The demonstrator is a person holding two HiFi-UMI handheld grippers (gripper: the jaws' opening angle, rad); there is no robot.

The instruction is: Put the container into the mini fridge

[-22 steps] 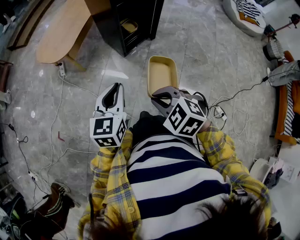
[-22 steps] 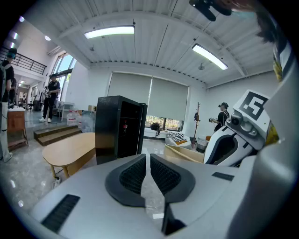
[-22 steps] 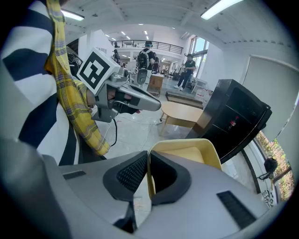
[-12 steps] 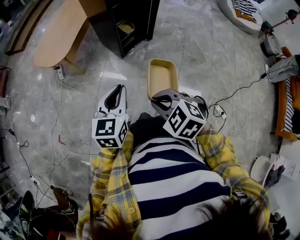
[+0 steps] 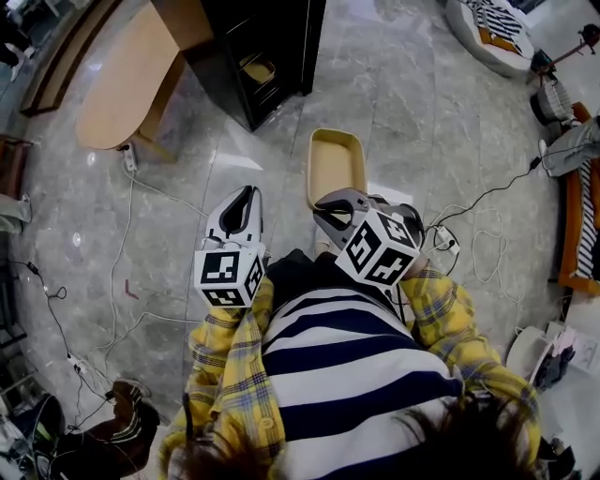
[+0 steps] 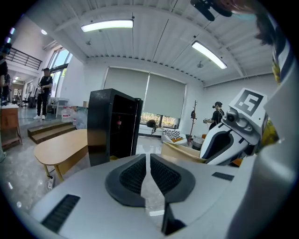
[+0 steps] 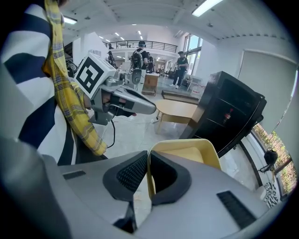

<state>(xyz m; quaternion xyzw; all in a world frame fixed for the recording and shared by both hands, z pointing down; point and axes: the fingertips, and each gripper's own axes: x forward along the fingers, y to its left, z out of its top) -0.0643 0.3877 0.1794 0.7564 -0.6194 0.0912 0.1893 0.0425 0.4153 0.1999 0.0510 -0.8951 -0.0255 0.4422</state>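
One tan container (image 5: pixel 335 161) sits at centre frame, its near wall between the right gripper's (image 7: pixel 148 161) jaws; those jaws are closed on that wall, pads pressing both sides; the left gripper (image 6: pixel 147 163), lower left, is closed and empty; one black mini fridge (image 5: pixel 267 47) stands at top centre, door open.

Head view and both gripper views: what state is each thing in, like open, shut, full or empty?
Mini fridge: door open, inside shelves showing.
Yellow container: empty, upright, held by its near rim.
Right gripper: shut on the container's rim.
Left gripper: shut, nothing between its jaws.
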